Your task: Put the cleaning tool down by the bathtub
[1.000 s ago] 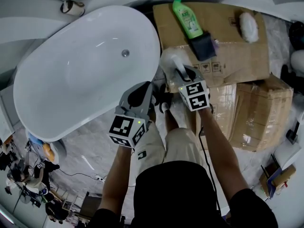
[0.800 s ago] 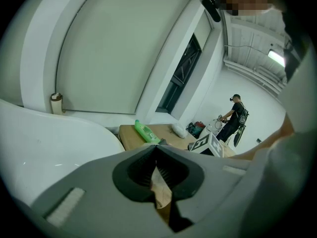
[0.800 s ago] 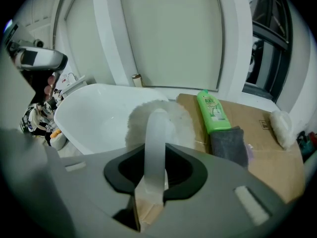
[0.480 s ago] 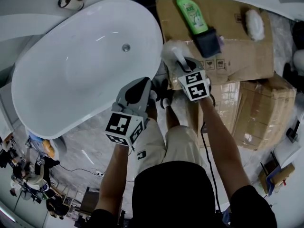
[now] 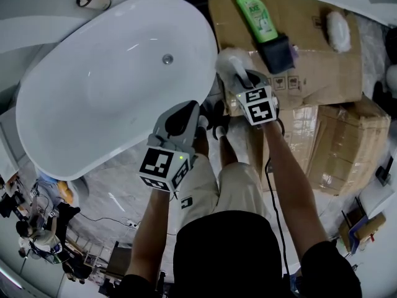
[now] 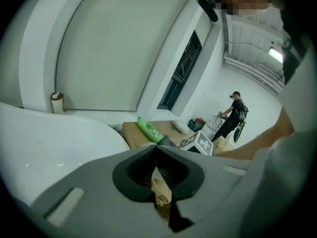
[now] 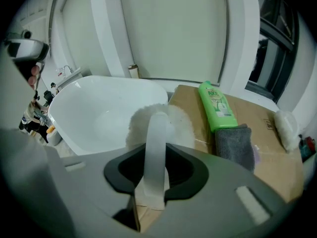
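My right gripper is shut on the translucent handle of the cleaning tool, a white fluffy scrubber pad. The pad hangs over the near left corner of the flat cardboard box, just right of the white bathtub rim. My left gripper is shut with nothing in it, its tips together, held lower near the tub's near side above the person's knees.
On the cardboard lie a green detergent bottle, a grey cloth and a second white pad. More cardboard boxes stand at the right. A person stands far off in the room.
My right gripper with the cleaning tool has sunk a little toward the cardboard box's corner by the tub. The left gripper has stayed put.
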### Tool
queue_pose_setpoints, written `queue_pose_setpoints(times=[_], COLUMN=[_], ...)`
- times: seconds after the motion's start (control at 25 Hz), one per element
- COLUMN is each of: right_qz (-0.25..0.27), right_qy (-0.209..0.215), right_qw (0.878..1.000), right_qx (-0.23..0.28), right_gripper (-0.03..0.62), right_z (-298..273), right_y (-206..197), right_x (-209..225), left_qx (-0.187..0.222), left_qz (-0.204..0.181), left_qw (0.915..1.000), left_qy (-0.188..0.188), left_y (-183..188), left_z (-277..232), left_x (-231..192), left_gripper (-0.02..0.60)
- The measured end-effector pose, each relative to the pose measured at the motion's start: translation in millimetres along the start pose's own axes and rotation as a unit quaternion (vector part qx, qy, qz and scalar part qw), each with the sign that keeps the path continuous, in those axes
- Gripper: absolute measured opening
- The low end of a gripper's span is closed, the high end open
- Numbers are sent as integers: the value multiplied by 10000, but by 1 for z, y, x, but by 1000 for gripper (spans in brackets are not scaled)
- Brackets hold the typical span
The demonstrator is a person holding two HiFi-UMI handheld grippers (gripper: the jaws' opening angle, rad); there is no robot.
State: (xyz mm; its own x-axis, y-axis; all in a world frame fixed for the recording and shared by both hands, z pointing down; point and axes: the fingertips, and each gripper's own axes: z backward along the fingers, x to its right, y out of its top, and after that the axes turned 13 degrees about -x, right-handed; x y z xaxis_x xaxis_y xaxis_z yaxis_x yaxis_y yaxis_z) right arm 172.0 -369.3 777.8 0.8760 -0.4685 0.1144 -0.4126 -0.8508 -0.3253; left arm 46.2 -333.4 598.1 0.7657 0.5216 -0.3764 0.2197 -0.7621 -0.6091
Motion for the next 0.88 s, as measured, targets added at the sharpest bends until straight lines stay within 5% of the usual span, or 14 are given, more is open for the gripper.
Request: queue_pose_setpoints(times=[0.88], right_qz=[11], right_qy=[-51], right_qw=[9999], right_qx=[117], right_gripper=[175], right_z=[9], right_y=[4], right_x=[9], left_qx=[-22], left_qz=[-74], left_qw=[10000], left_qy=[58], left_y=[1], left_z=[3], left_x=[7], left_gripper=[-2])
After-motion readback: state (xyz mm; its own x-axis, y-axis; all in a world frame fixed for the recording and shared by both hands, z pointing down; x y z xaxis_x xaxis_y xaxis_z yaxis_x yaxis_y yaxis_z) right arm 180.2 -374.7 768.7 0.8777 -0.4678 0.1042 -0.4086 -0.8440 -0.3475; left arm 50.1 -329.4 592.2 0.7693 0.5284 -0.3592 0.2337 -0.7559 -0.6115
